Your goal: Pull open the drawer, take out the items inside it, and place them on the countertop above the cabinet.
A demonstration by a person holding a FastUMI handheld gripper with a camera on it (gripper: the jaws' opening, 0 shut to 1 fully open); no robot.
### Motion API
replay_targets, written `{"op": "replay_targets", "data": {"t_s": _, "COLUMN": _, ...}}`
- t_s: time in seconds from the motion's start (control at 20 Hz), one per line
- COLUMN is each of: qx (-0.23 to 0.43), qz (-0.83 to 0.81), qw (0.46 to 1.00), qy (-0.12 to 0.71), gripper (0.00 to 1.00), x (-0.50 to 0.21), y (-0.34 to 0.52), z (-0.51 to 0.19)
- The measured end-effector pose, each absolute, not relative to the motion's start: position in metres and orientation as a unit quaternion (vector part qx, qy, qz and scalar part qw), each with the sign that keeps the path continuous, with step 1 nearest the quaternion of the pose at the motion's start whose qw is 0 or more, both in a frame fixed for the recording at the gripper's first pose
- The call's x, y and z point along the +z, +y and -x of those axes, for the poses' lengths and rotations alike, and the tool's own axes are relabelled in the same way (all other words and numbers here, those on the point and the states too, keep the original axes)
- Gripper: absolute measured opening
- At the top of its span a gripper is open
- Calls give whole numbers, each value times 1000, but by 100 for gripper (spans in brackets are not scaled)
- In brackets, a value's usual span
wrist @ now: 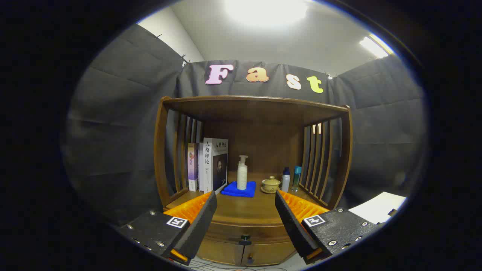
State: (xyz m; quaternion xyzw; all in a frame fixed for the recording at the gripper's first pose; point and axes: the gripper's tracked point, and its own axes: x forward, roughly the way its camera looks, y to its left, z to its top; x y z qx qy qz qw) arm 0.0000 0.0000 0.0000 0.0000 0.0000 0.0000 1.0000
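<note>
Drawer [244,227]: a shallow front of brown wood, set under the countertop [244,209] and closed; its small dark knob [245,238] stands at mid-width, low between the fingers and just beyond them. The claw [245,218] is released, its fingers [199,222] spread wide and empty, touching nothing, with the knob centred in the gap. Judged from its build, the drawer is stiff and fairly heavy and should slide straight out; the knob is the only hold, and being small and round it may slip unless both pads close squarely on it. Below it are two little doors [241,254]. Beyond, on the countertop, stand books [211,165], a pump bottle [242,173] on a blue cloth [229,190], a lidded cup [271,184] and two small bottles [291,178], leaving bare wood in front. The contents of the drawer are hidden.
</note>
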Motion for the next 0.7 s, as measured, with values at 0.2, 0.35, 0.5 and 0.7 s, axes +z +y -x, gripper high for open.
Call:
{"op": "replay_targets", "data": {"t_s": 0.2, "qx": 9, "qz": 13, "qw": 1000, "qy": 9, "gripper": 96, "x": -10, "y": 10, "z": -3}}
{"op": "replay_targets", "data": {"t_s": 0.35, "qx": 9, "qz": 20, "qw": 1000, "qy": 11, "gripper": 96, "x": -11, "y": 12, "z": -1}}
{"op": "replay_targets", "data": {"t_s": 0.5, "qx": 3, "qz": 10, "qw": 1000, "qy": 3, "gripper": 96, "x": -9, "y": 13, "z": 2}}
{"op": "replay_targets", "data": {"t_s": 0.7, "qx": -8, "qz": -30, "qw": 999, "qy": -12, "gripper": 96, "x": -5, "y": 10, "z": 4}}
